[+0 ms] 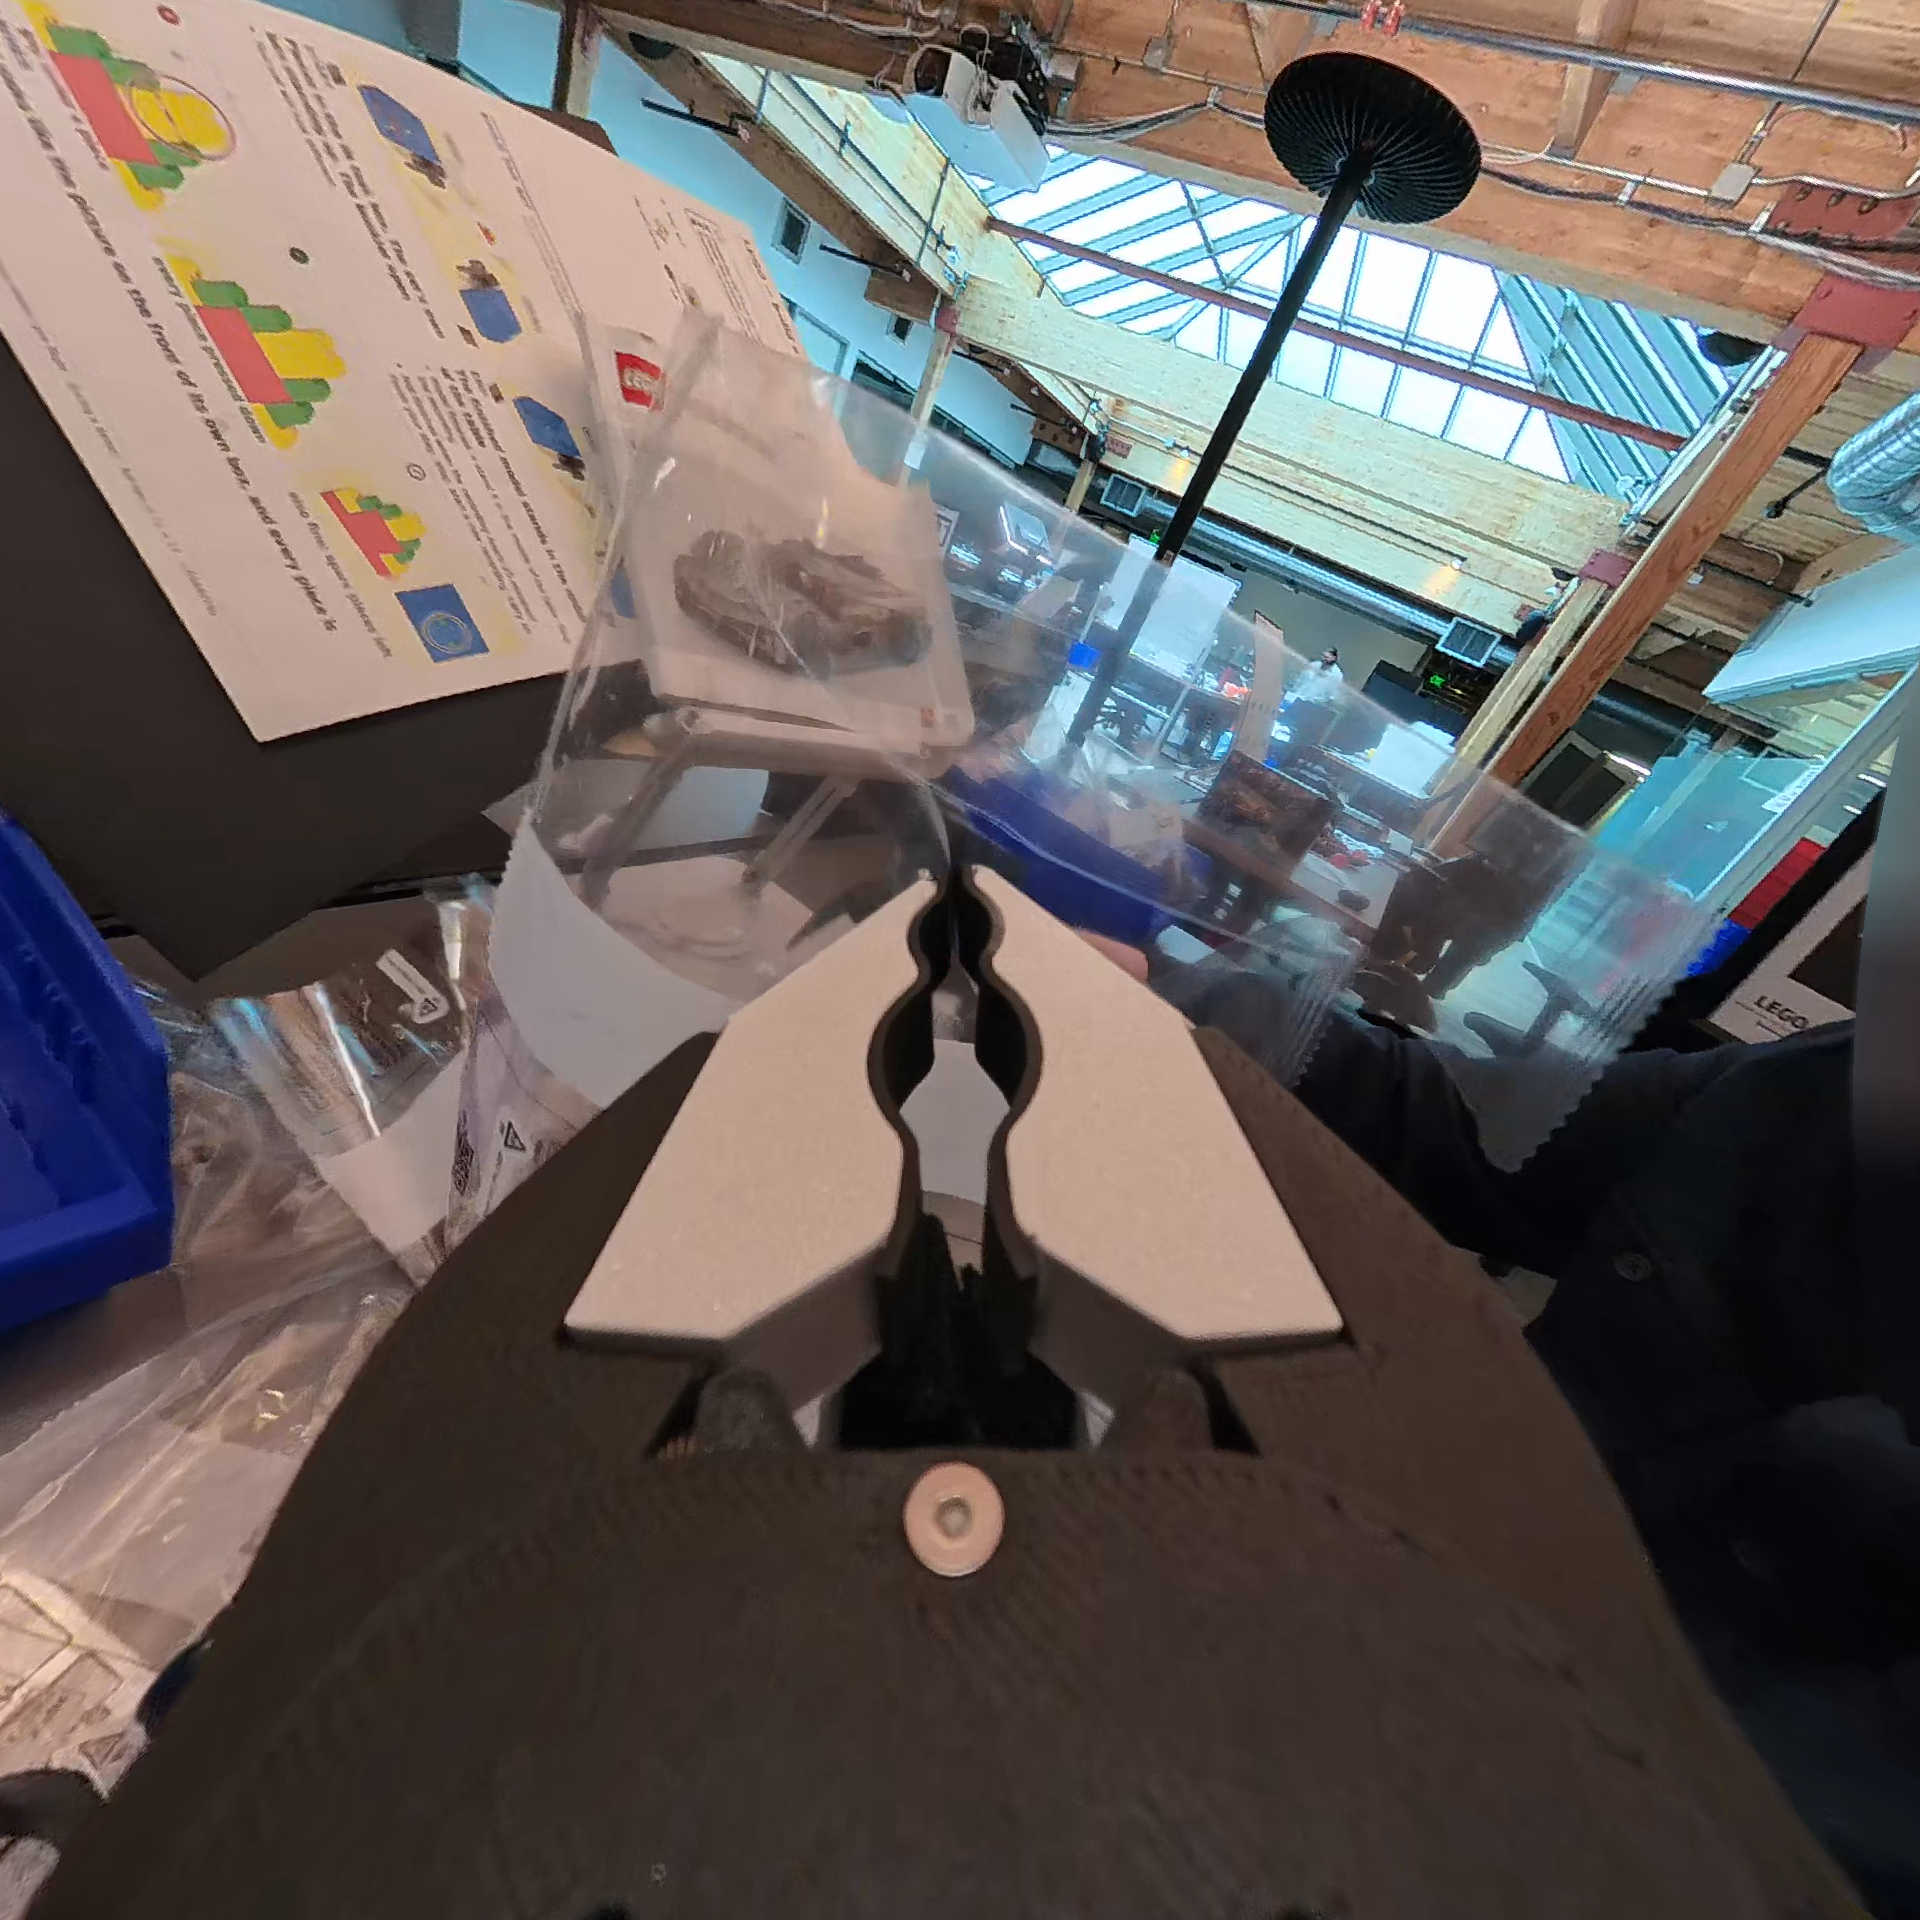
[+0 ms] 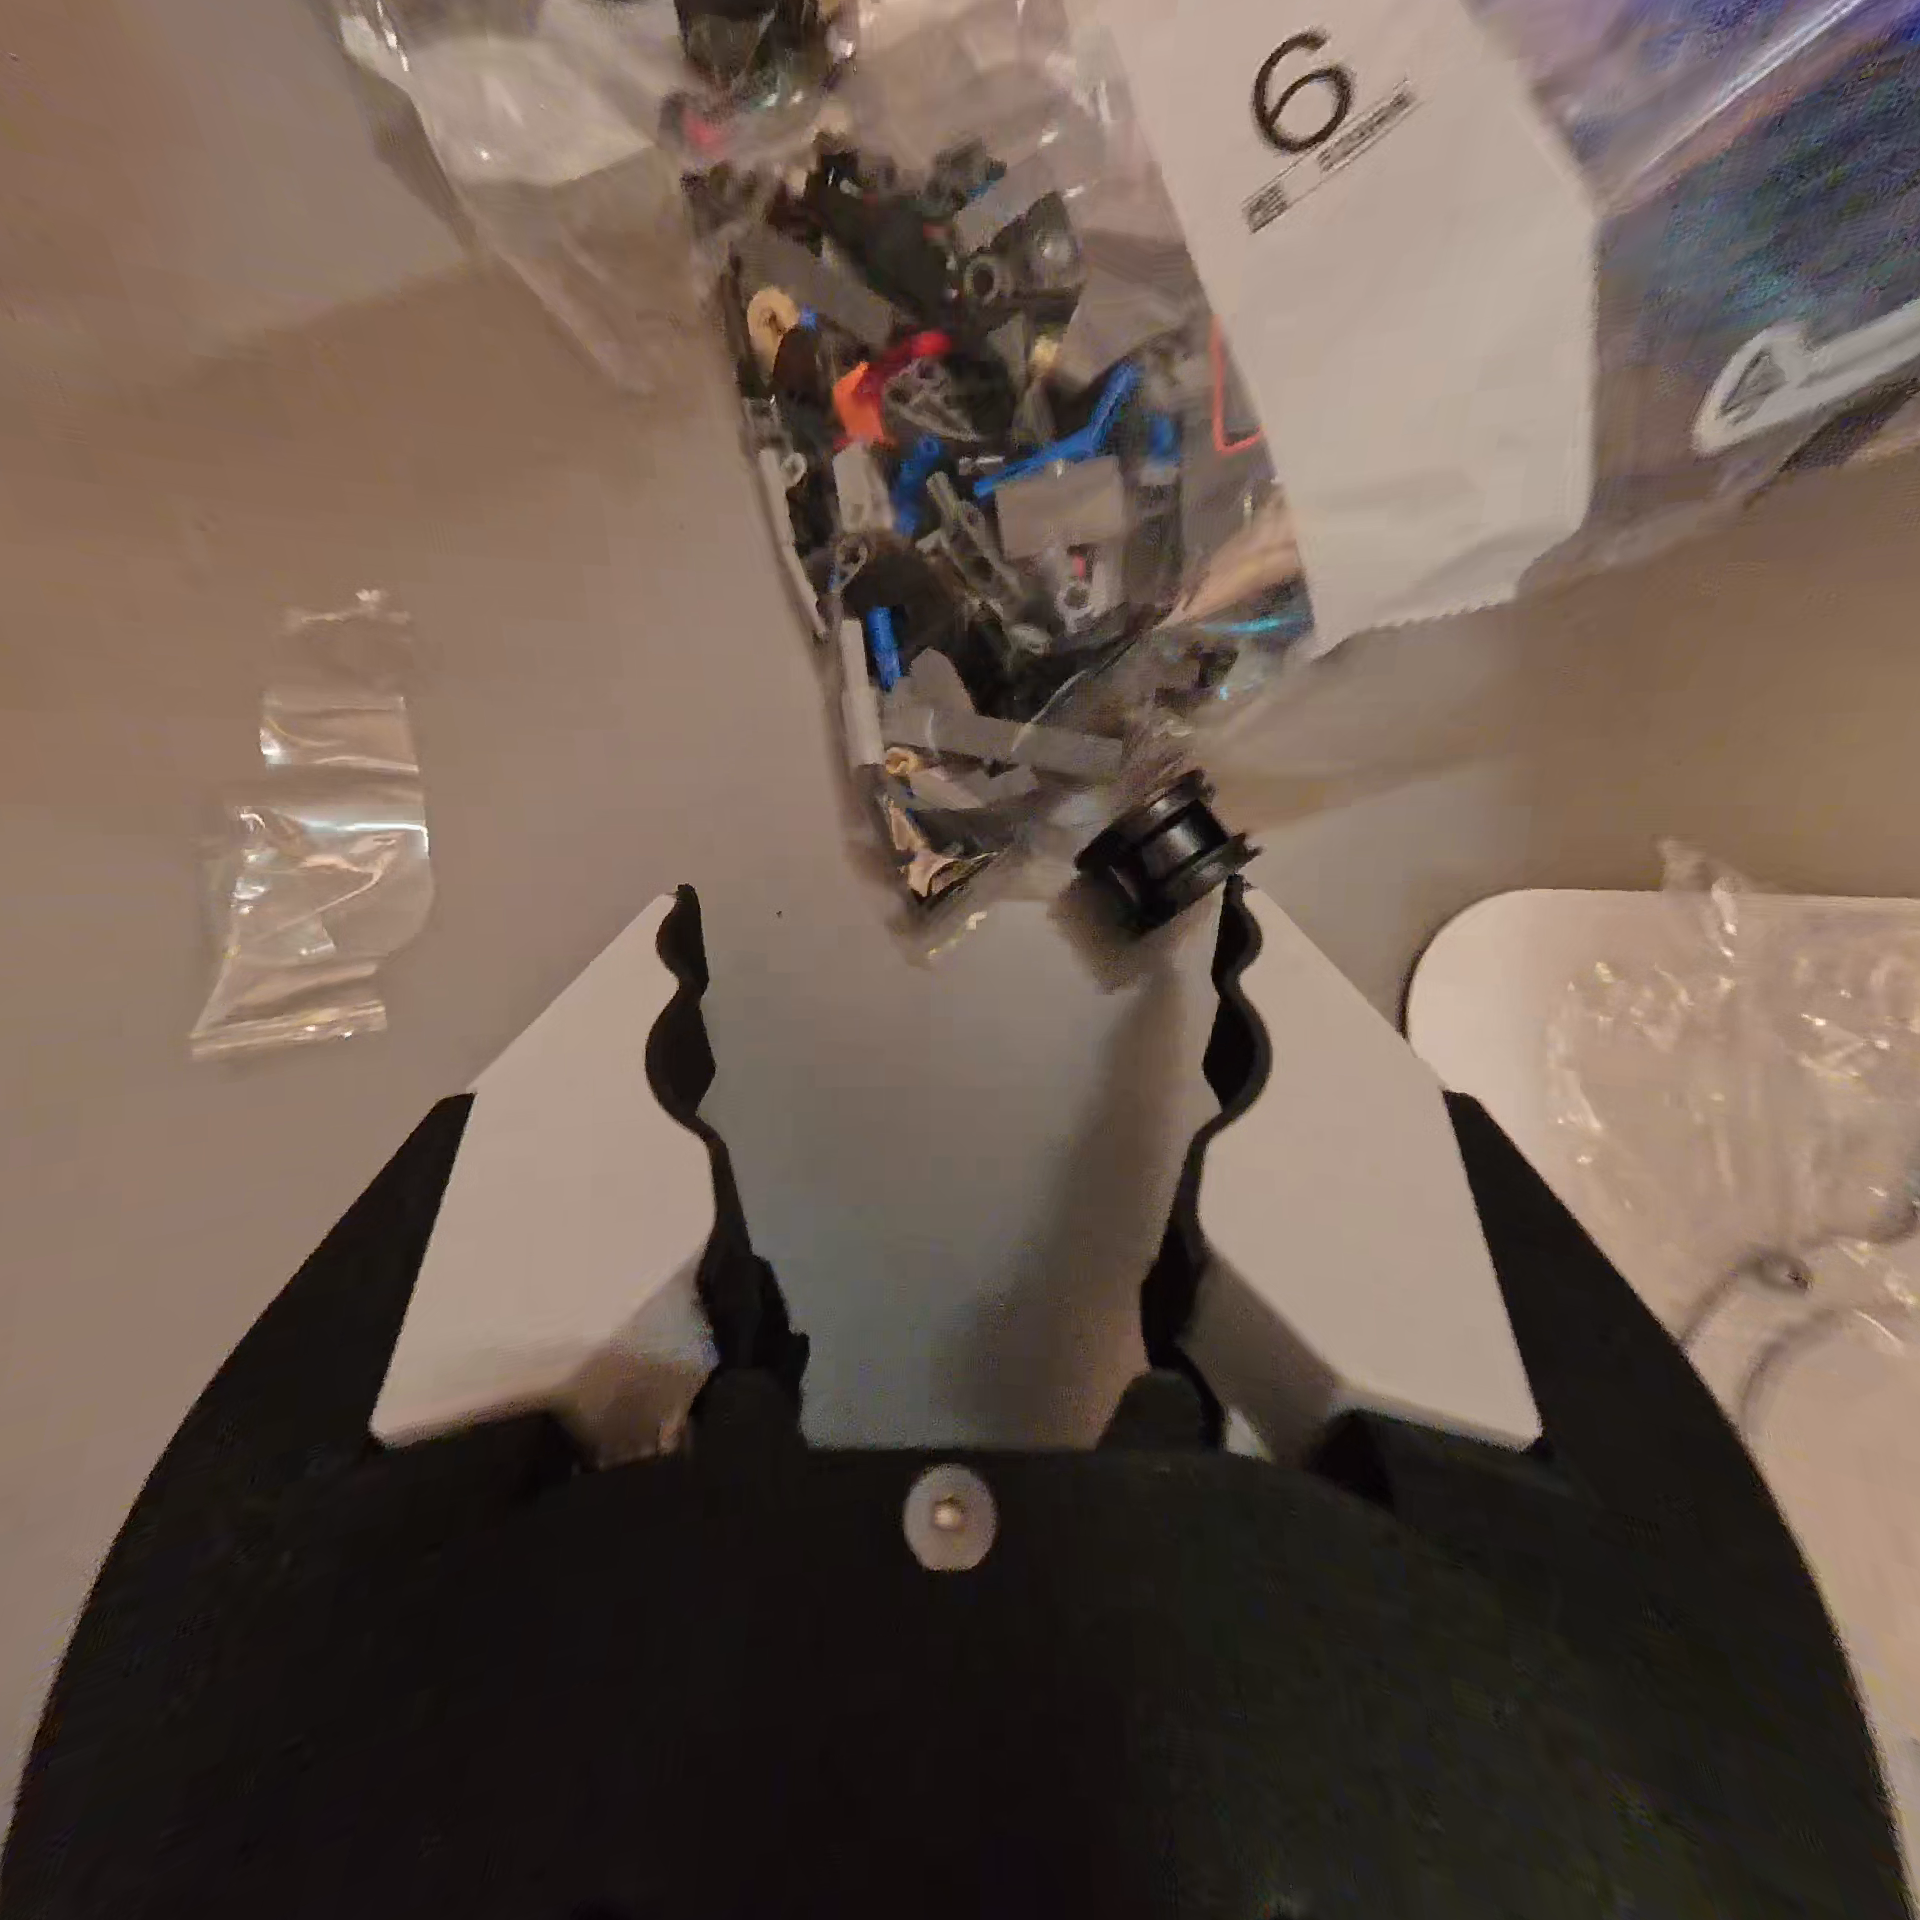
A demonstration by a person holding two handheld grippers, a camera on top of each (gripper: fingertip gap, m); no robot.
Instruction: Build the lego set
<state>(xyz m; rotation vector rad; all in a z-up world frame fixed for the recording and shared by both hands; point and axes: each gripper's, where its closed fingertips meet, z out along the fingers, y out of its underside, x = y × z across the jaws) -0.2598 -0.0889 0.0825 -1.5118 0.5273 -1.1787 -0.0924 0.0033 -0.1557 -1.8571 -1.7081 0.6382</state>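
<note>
At frame centre, the left gripper [image 1: 954,883] has its jaws pinched together on 1 clear plastic bag [image 1: 1195,748] holding 1 booklet [image 1: 800,592]. The right gripper [image 2: 961,904] gapes wide, holding nothing; 1 bag of lego pieces [image 2: 966,499] lies above it, 1 black wheel [image 2: 1164,847] beside its right tip, and 1 empty clear bag [image 2: 322,831] at left.

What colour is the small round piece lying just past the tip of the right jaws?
Black; the round piece shows best in the right wrist view.
</note>
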